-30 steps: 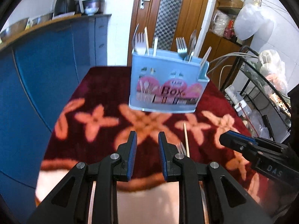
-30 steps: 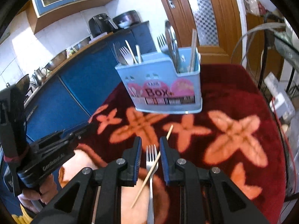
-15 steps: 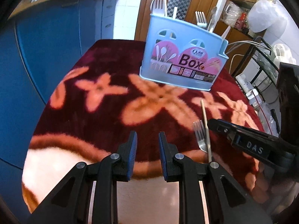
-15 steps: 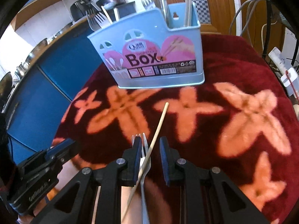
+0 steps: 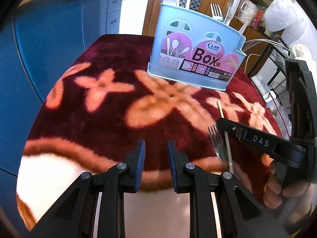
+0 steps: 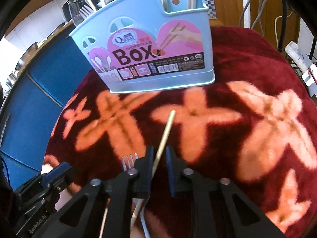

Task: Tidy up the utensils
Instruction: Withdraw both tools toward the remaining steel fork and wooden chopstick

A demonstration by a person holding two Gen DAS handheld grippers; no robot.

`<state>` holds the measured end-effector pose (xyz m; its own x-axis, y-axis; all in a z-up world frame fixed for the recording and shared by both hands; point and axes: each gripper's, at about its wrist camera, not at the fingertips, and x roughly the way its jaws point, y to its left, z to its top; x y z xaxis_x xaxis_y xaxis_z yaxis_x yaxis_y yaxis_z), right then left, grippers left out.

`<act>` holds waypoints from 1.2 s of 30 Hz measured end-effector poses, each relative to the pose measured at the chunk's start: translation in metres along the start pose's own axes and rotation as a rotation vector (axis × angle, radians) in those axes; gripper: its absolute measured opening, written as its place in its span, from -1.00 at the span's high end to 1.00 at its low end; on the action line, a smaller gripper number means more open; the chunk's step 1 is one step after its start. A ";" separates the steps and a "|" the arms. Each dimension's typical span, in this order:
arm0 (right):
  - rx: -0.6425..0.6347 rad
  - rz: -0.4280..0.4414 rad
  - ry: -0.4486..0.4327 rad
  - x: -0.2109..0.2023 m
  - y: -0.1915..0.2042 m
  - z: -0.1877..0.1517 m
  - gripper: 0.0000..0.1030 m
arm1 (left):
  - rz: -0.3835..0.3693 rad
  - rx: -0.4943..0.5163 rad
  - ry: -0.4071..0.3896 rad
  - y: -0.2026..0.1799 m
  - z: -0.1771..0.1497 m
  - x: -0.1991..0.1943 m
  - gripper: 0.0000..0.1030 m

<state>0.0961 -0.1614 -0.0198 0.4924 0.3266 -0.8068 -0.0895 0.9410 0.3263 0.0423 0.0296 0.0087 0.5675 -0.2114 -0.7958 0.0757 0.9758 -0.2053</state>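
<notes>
A thin wooden chopstick [image 6: 165,136], lying in front of the light-blue plastic utensil box [image 6: 146,45], is straddled by the right gripper [image 6: 159,158], whose jaws have just been closing but do not yet visibly press on it; the left gripper [image 5: 156,154] is held slightly spread, empty.

A fuzzy, matt plush cloth [image 6: 247,63] covers the table. At twelve o'clock stands a smooth, glossy plastic utensil box [image 6: 146,45] with a shiny paper label. The fork [image 5: 217,140] is polished metal; the chopstick [image 6: 165,132] is pale matt wood.
</notes>
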 end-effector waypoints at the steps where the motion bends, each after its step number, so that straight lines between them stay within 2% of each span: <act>1: 0.009 0.010 0.000 -0.001 -0.002 0.000 0.87 | -0.002 0.001 0.002 -0.001 0.000 0.000 0.57; 6: 0.045 0.073 -0.010 -0.016 -0.013 -0.002 0.89 | -0.024 0.011 0.012 -0.008 0.000 0.001 0.57; 15: -0.001 0.047 -0.037 -0.052 -0.028 -0.016 0.89 | -0.135 0.060 0.052 -0.041 -0.004 0.005 0.57; 18: -0.007 0.050 -0.037 -0.058 -0.033 -0.022 0.89 | -0.151 0.080 0.054 -0.053 -0.005 0.009 0.57; 21: -0.014 0.051 -0.040 -0.060 -0.036 -0.028 0.89 | -0.177 0.085 0.057 -0.059 -0.004 0.015 0.56; 25: -0.022 0.054 -0.045 -0.061 -0.039 -0.032 0.89 | -0.199 0.074 0.053 -0.062 -0.002 0.023 0.38; 36: -0.022 0.070 -0.031 -0.052 -0.044 -0.033 0.89 | -0.244 0.068 0.038 -0.067 0.006 0.044 0.42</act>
<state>0.0456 -0.2166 -0.0089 0.5111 0.3889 -0.7665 -0.1437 0.9179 0.3699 0.0666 -0.0444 -0.0091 0.4948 -0.4418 -0.7484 0.2625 0.8969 -0.3559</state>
